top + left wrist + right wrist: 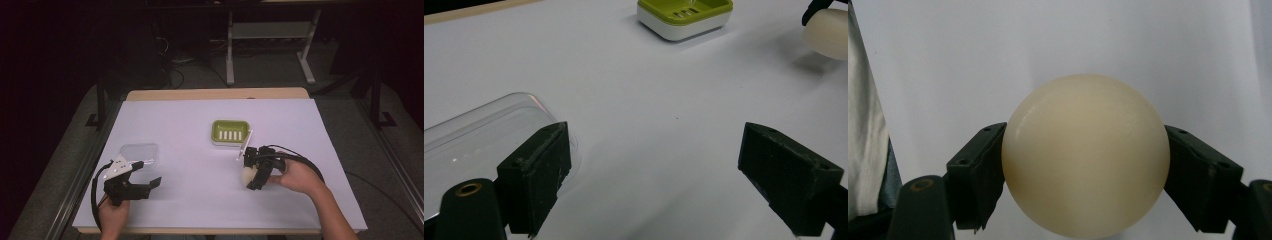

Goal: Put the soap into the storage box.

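Although every view was searched for brands, labels or writing, none can be read on anything. One cream soap bar (1085,155), rounded and smooth, is clamped between the two black jaws of the right hand-held gripper (254,174); in the high view it is seen at the right of the white surface (200,200), just in front of the soap dish and low over the sheet. Whether the bar touches the surface cannot be told. One green soap dish (230,132) with a white base is placed near the middle of the surface, with five pale slots counted in its floor. One clear plastic lid (140,153) is laid flat at the left. The left hand-held gripper (147,173) is held with its jaws spread wide and nothing between them; in the left gripper view the lid (484,135) is seen just beside its left jaw, while the dish (684,17) is seen well apart ahead. Two hand-held grippers are counted in all. Between bar and dish, only a thin white rod (244,145) on the right hand-held gripper is seen.
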`<state>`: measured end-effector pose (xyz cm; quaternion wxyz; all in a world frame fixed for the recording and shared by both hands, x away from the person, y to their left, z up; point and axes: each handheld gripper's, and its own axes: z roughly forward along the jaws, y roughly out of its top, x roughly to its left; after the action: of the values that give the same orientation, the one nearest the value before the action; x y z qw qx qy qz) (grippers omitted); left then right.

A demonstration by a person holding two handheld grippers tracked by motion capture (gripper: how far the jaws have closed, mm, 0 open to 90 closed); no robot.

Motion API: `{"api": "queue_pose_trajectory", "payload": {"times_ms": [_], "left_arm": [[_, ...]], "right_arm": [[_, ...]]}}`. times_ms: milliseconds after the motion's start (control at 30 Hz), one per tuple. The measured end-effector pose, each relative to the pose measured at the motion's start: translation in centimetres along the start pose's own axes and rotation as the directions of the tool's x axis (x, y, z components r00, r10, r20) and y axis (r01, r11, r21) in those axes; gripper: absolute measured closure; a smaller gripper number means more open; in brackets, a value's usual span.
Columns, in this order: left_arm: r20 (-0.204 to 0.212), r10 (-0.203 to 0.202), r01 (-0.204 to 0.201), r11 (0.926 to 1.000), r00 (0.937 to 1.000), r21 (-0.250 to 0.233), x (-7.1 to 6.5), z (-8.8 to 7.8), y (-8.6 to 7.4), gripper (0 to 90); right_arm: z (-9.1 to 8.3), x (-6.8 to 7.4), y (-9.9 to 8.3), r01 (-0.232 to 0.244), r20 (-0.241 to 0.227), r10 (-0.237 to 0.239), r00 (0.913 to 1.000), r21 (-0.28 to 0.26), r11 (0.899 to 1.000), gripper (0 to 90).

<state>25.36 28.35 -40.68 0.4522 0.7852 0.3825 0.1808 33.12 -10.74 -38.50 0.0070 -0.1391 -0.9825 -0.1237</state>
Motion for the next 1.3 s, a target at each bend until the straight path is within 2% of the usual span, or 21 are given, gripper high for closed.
{"api": "queue_pose_trajectory", "payload": {"times_ms": [300, 533, 1300], "left_arm": [[-0.002, -0.008, 0.008, 0.9999, 1.0000, -0.009, 0.0, -0.2, 0.0, 13.1], [0.002, 0.007, -0.007, 0.9999, 1.0000, -0.008, 0.0, -0.2, 0.0, 13.0], [-0.002, -0.009, 0.009, 0.9999, 1.0000, -0.014, 0.1, -0.3, -0.1, 13.0]], "right_arm": [[-0.4, -1.0, 0.8, -0.014, -0.007, 0.014, 0.9999, -0.010, 1.000, 22.3], [-0.6, -1.6, 1.5, -0.010, -0.008, 0.010, 0.9999, -0.012, 1.000, 22.3], [-1.2, -3.9, 3.9, -0.017, -0.013, 0.017, 0.9998, -0.014, 1.000, 22.3]]}}
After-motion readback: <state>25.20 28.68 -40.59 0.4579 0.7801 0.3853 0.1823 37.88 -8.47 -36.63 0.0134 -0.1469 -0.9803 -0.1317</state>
